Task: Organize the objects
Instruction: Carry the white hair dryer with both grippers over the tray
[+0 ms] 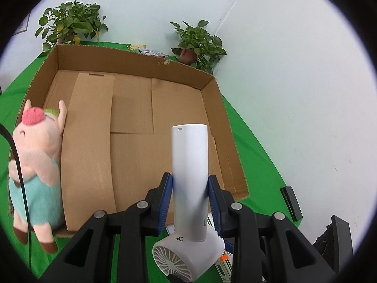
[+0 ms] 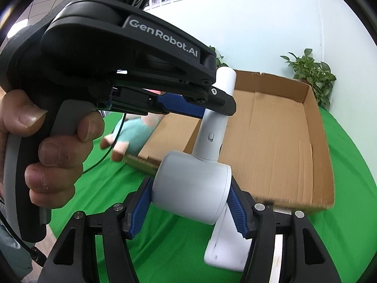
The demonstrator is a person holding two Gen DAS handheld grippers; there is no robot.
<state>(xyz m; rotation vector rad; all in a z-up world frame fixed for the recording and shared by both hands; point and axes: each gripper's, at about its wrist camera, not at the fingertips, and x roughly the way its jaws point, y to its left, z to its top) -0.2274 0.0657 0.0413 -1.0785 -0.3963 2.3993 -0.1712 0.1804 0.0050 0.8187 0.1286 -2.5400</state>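
Two grippers hold one white handheld fan (image 1: pixel 189 188) between them, clear of the green cloth (image 1: pixel 254 155). The left gripper (image 1: pixel 190 202) is clamped narrow on the fan's slim cylindrical handle, blue pads pressing each side. The right gripper (image 2: pixel 192 202) is closed at a wider setting on the fan's drum-shaped head (image 2: pixel 192 186), one pad against each flat face.

Condition of the item: matte white plastic, smooth handle with a small slot at its tip and an oval switch (image 2: pixel 211 137) near the neck; a radial grille (image 1: pixel 168 263) covers the head's face. Small dark lettering sits at the handle's base. No damage is visible.

Step in hand, as judged: transport of the fan toward the open cardboard box (image 1: pixel 209 87), which lies just ahead of and below both grippers. The box floor directly ahead looks bare. A plush pig (image 1: pixel 35 155) in a teal outfit leans at the box's edge, far to the left of the left gripper.

Next move, as judged: both hands must travel together over the near wall, then lower the fan onto the floor before either grip eases; uneven motion would twist the neck joint.

Beyond the box stand two potted plants (image 1: pixel 200 43) against a pale wall. A person's hand (image 2: pixel 47 141) grips the left tool's trigger.
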